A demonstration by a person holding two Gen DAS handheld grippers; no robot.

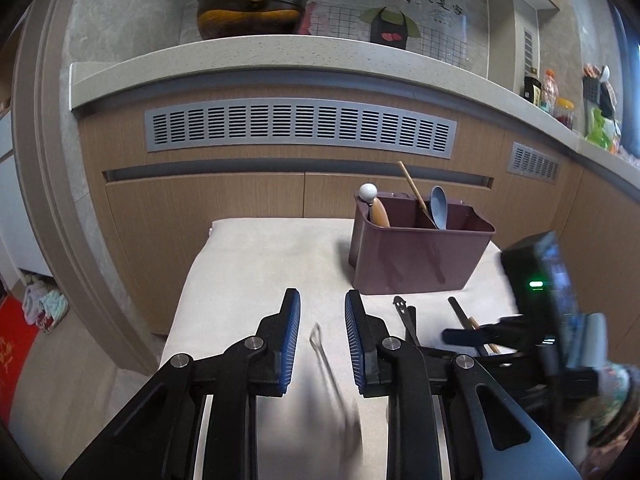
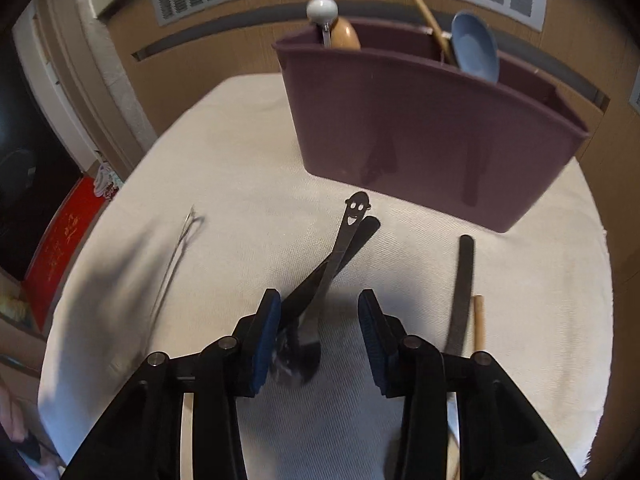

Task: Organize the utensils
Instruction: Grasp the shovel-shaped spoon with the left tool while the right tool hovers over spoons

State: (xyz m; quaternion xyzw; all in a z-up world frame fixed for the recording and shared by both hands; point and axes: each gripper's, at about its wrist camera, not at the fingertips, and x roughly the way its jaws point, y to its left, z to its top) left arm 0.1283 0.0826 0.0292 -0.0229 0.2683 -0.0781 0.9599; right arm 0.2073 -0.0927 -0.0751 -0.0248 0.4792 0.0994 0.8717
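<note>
A maroon utensil caddy (image 1: 416, 256) (image 2: 432, 136) stands at the far right of the cloth-covered table and holds a blue spoon (image 2: 478, 46), a wooden chopstick (image 2: 424, 12), a white-knobbed utensil (image 2: 322, 10) and a wooden handle. A dark metal spoon with a smiley-face handle (image 2: 348, 232) lies on the cloth with its bowl between the fingers of my open right gripper (image 2: 318, 316). My left gripper (image 1: 322, 312) is open above a thin metal utensil (image 1: 324, 356) (image 2: 180, 240). A dark stick (image 2: 462, 288) and a wooden chopstick (image 2: 478, 322) lie to the right.
The white cloth (image 2: 224, 152) covers a small table in front of wooden cabinets with grey vents (image 1: 300, 128). A counter (image 1: 280, 60) above carries a dark pot (image 1: 252, 8) and bottles (image 1: 548, 92). A red mat (image 1: 16, 344) lies on the floor to the left.
</note>
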